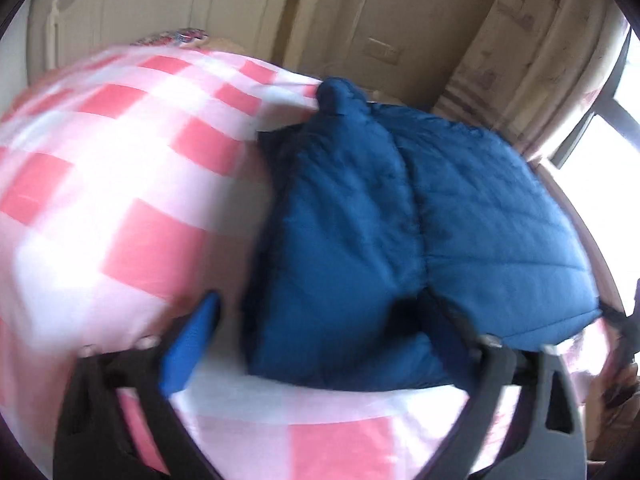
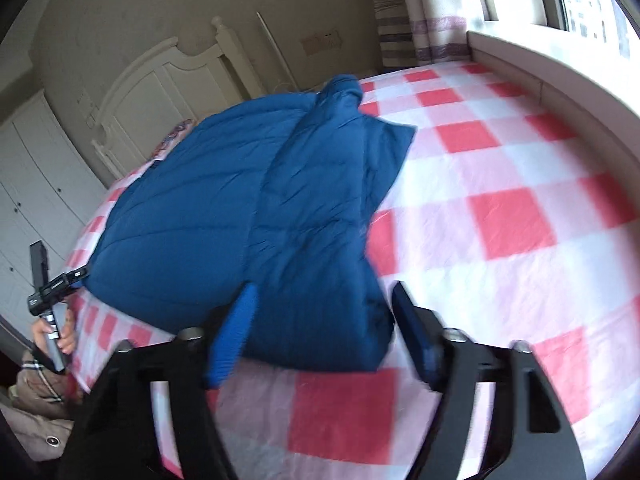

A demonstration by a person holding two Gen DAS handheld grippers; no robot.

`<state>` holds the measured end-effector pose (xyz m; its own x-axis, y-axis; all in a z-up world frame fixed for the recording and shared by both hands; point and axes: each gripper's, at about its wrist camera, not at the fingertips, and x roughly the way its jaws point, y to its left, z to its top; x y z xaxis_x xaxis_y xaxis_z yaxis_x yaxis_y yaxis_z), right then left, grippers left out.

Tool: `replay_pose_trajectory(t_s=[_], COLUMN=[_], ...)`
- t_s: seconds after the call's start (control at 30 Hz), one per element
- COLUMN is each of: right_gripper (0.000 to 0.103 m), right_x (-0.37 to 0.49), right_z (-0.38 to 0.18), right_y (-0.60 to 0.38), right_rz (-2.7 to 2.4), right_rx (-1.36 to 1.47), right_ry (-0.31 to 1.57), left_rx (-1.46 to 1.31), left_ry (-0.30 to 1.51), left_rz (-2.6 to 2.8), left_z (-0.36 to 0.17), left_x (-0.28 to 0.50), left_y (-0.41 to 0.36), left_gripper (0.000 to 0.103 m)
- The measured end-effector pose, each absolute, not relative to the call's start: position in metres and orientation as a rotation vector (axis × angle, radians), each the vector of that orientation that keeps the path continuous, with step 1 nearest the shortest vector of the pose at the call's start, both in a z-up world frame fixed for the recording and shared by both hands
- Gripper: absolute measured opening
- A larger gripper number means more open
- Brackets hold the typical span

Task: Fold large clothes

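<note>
Blue jacket (image 2: 256, 216) between jaws (open)

The left gripper (image 1: 320, 332) is pointed forward and down, toward 12 o'clock in its own view. Its jaws are held apart, one blue pad at 8 o'clock and the other at 4 o'clock, and nothing is pinched between them. The right gripper (image 2: 324, 320) is tipped down the same way, with its jaws also spread and nothing squeezed. In the right wrist view, a hand (image 2: 60, 336) is seen at 8 o'clock, wrapped around the left gripper's handle.
</note>
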<state>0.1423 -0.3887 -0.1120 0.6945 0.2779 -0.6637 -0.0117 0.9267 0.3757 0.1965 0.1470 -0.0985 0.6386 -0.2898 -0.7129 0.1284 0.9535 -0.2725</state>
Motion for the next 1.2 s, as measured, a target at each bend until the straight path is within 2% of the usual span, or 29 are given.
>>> replay_pose_trajectory(t_s=[0.1,0.13,0.17,0.2,0.27,0.3,0.37,0.57,0.83,0.93,1.0,1.03,1.07,1.1,1.13,1.17,1.2], right_gripper=[0.061,0.056,0.050,0.044,0.038,0.034,0.029,0.027,0.027,0.028,0.030,0.032,0.037,0.057,0.070,0.093,0.095], right_x=[0.137,0.137,0.136,0.133,0.126,0.124,0.123,0.089,0.017,0.003,-0.002,-0.004,-0.006,-0.009,-0.011,-0.015,-0.017], right_z=[-0.111,-0.113,-0.115,-0.118,-0.118,-0.116,-0.111,-0.092,-0.098,-0.099,-0.095,-0.092,-0.084,-0.070,-0.059,-0.046,-0.034], right_y=[-0.382,-0.383,-0.383,-0.380,-0.376,-0.374,-0.372,-0.365,-0.359,-0.358,-0.358,-0.357,-0.358,-0.358,-0.358,-0.354,-0.348], right_rz=[0.149,0.150,0.145,0.139,0.123,0.110,0.092,0.097,0.193,0.218,0.211,0.196,0.178,0.151,0.133,0.108,0.103], right_rx=[0.334,0.345,0.350,0.339,0.322,0.324,0.310,0.227,0.177,0.175,0.154,0.138,0.124,0.112,0.098,0.075,0.049], right_ry=[0.763,0.760,0.754,0.737,0.720,0.714,0.704,0.700,0.777,0.809,0.825,0.824,0.809,0.765,0.724,0.674,0.616], left_rx=[-0.198,-0.193,-0.190,-0.180,-0.124,-0.095,-0.051,-0.026,-0.030,-0.011,-0.018,-0.023,-0.029,-0.036,-0.037,-0.035,-0.020], left_ry=[0.850,0.842,0.833,0.825,0.801,0.790,0.777,0.776,0.796,0.786,0.777,0.767,0.750,0.709,0.660,0.611,0.561], left_rz=[-0.205,-0.203,-0.201,-0.196,-0.175,-0.169,-0.152,-0.185,-0.235,-0.237,-0.215,-0.193,-0.151,-0.089,-0.050,-0.038,-0.047], left_z=[-0.102,-0.104,-0.106,-0.106,-0.102,-0.098,-0.093,-0.081,-0.090,-0.091,-0.091,-0.088,-0.083,-0.073,-0.062,-0.051,-0.036], left_x=[0.196,0.194,0.190,0.187,0.179,0.174,0.172,0.135,0.058,0.041,0.041,0.041,0.042,0.040,0.037,0.033,0.030], left_y=[0.141,0.140,0.139,0.137,0.130,0.125,0.118,0.120,0.142,0.145,0.151,0.154,0.158,0.163,0.164,0.163,0.156], left_gripper=[0.076,0.074,0.068,0.056,0.040,0.034,0.030,0.028,0.030,0.035,0.054,0.060,0.073,0.083,0.088,0.095,0.099])
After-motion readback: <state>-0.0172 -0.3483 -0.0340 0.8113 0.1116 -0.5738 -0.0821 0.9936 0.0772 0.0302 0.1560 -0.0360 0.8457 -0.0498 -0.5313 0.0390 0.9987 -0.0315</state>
